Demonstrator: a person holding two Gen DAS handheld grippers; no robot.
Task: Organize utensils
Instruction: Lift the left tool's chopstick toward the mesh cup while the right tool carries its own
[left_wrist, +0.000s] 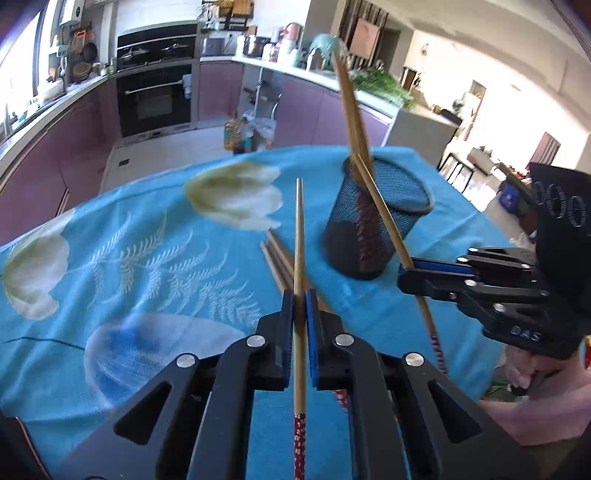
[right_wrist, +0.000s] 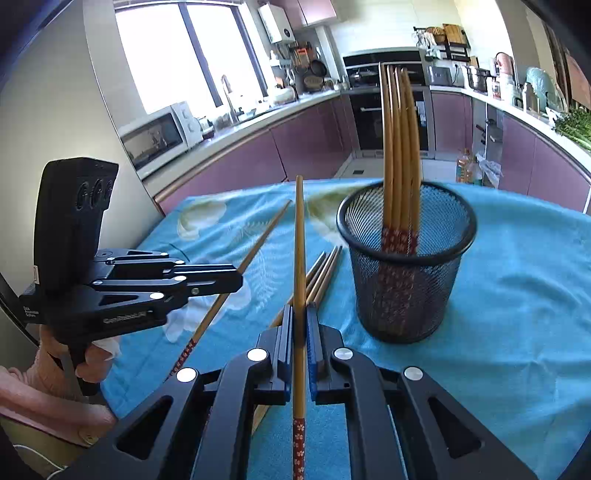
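Each gripper is pinching one wooden chopstick with a red flowered handle end. The left gripper (left_wrist: 300, 295) is clamping its chopstick (left_wrist: 299, 236) between blue-lined pads, the pale tip pointing forward over the table. The right gripper (right_wrist: 300, 310) is gripping a second chopstick (right_wrist: 299, 236) the same way; in the left wrist view this gripper (left_wrist: 404, 275) is sitting just beside the black mesh cup (left_wrist: 373, 221), its chopstick (left_wrist: 384, 214) slanting up across the cup's front. The mesh cup (right_wrist: 406, 266) is standing upright on the table and is holding a bundle of chopsticks (right_wrist: 400, 147), handle ends down, tips leaning together. Loose chopsticks (right_wrist: 325, 273) are lying on the cloth between the grippers and the cup, close to its base. A blue tablecloth (right_wrist: 517, 295) with pale flower and fern prints is covering the table. A person's hand (right_wrist: 92, 354) is wrapping the left gripper's handle. Behind, purple kitchen cabinets (right_wrist: 240, 162), an oven (left_wrist: 155, 96) and a microwave (right_wrist: 159, 133) are lining the counter
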